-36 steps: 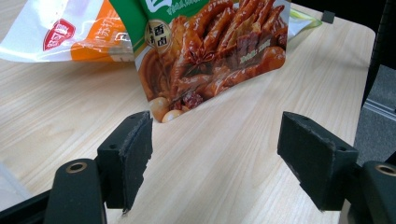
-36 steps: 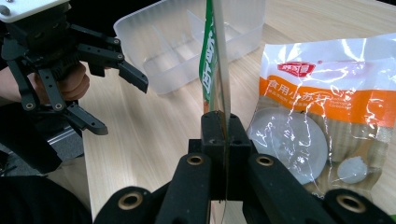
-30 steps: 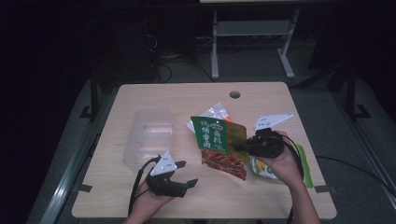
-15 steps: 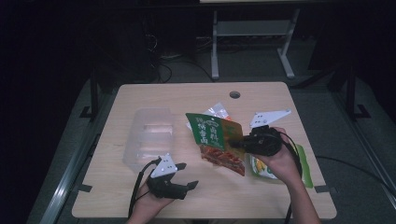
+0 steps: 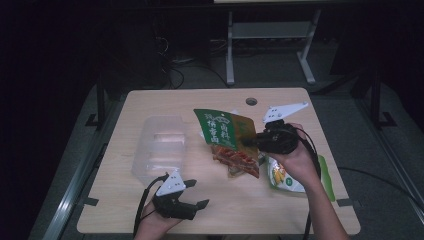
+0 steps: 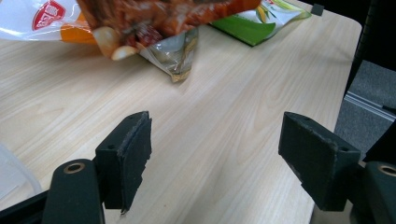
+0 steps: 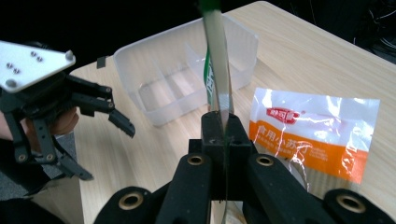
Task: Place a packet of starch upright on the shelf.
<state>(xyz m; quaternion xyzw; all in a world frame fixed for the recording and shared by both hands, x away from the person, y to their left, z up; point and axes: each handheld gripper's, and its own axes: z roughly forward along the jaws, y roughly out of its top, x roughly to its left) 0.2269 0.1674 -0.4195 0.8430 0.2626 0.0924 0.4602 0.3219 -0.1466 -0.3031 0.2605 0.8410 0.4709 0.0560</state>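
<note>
**Snack pouch pinched and lifted off the tabletop**

Your right gripper [image 5: 252, 141] has its jaws clamped on the edge of the green snack pouch [image 5: 225, 137], which hangs above the middle of the tabletop [image 5: 150, 102]. Your left gripper [image 5: 197, 194] sits at the near edge, jaws wide, holding nothing, just near of the clear plastic container [image 5: 159, 145].

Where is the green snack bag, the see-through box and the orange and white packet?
green snack bag [image 5: 220, 129], high view, on its green printed front.
see-through box [image 5: 159, 150], high view, on its near wall.
orange and white packet [image 7: 322, 128], right gripper view, on its clear middle.
</note>
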